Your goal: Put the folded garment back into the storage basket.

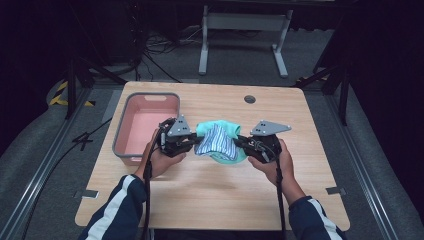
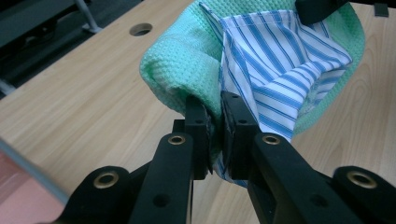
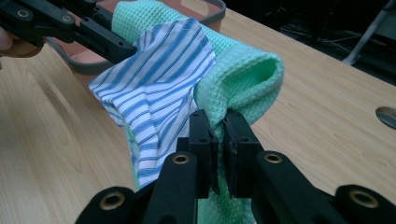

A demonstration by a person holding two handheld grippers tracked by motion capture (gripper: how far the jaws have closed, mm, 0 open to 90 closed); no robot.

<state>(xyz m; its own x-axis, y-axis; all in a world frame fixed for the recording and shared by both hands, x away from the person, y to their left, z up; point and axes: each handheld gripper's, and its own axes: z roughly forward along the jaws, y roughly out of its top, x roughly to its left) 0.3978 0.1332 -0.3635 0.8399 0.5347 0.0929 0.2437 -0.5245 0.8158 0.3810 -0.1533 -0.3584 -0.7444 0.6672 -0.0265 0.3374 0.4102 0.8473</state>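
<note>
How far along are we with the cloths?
Done: both tools have their grip. The left tool and right tool are shut on opposite edges of the green cloth, the striped cloth bundled with it. In hand: the bundle hangs between them above the table. Left: probably into the pink bin.
</note>
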